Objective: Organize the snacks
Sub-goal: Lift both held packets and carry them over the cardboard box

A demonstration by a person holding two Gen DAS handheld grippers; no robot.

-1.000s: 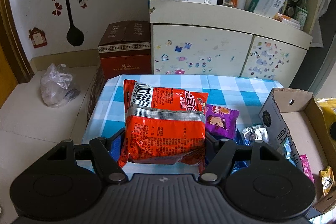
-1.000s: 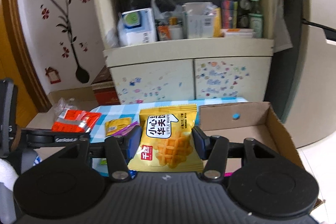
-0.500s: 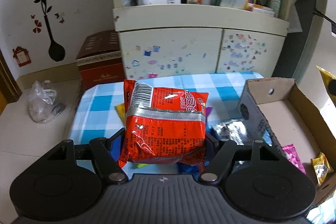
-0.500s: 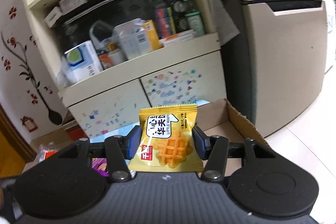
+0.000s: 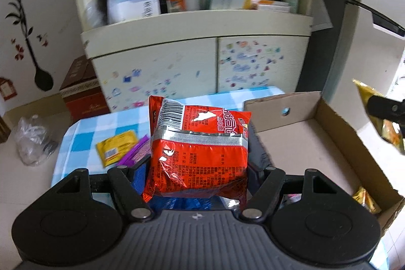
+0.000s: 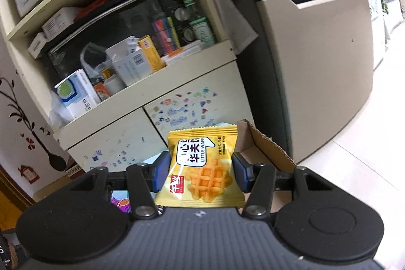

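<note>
My left gripper [image 5: 197, 168] is shut on a red snack bag [image 5: 200, 148] and holds it above the table, at the left wall of the open cardboard box [image 5: 316, 143]. My right gripper [image 6: 201, 168] is shut on a yellow waffle packet [image 6: 205, 168] and holds it high, tilted, with the box corner [image 6: 263, 141] just behind it. The right gripper and its packet also show at the right edge of the left wrist view [image 5: 384, 113]. A small yellow packet [image 5: 364, 199] lies in the box.
A blue-checked tablecloth [image 5: 114, 123] carries a yellow sachet [image 5: 116, 146] and a purple packet [image 5: 135, 156]. Behind stand a cream cupboard [image 5: 197, 62] with cluttered shelves, a red carton [image 5: 83, 98], a plastic bag [image 5: 30, 143] on the floor, and a fridge [image 6: 316, 55] to the right.
My left gripper has swung right with the red bag, toward the cardboard box. My right gripper has risen and tilted with the waffle packet, so the box has dropped mostly out of its view.
</note>
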